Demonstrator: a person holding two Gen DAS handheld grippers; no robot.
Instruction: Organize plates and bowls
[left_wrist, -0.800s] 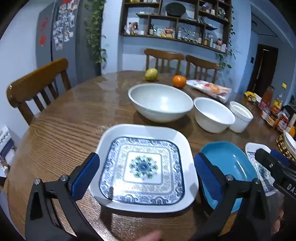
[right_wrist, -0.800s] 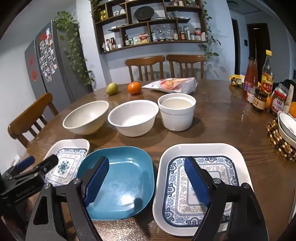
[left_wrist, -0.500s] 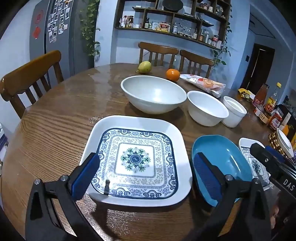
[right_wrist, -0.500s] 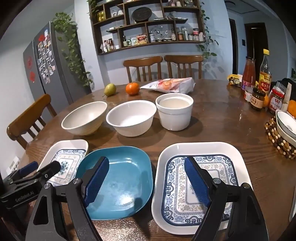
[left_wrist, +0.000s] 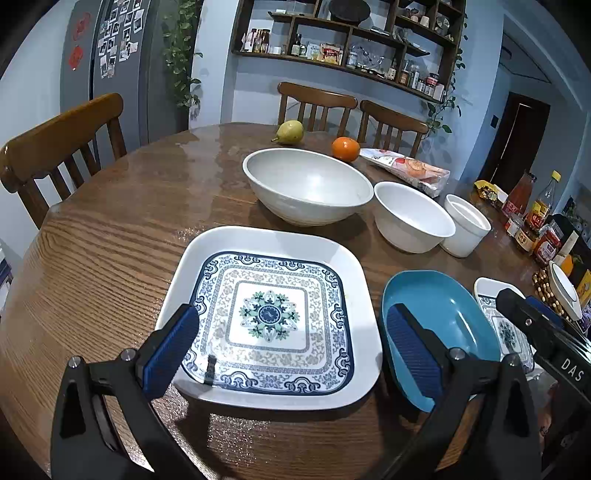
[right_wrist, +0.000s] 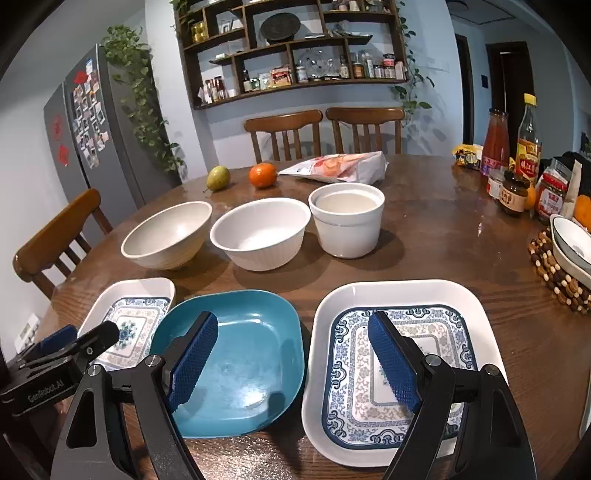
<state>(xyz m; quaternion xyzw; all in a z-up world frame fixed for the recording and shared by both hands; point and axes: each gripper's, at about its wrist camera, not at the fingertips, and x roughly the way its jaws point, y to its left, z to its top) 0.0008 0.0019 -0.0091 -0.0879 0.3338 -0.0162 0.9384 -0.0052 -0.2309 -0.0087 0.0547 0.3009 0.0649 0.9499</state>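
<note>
Left gripper (left_wrist: 291, 345) backed off, lifted; both grippers spread, empty. Risk: right gripper (right_wrist: 291, 363) straddles teal square plate (right_wrist: 236, 363) and patterned white square plate (right_wrist: 402, 369), rim clash.

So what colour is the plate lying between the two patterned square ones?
Plain teal blue plate, no pattern; the right wrist view shows it best.

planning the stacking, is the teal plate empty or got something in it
Empty: the teal plate shows only its bare glossy inside in both wrist views.
</note>
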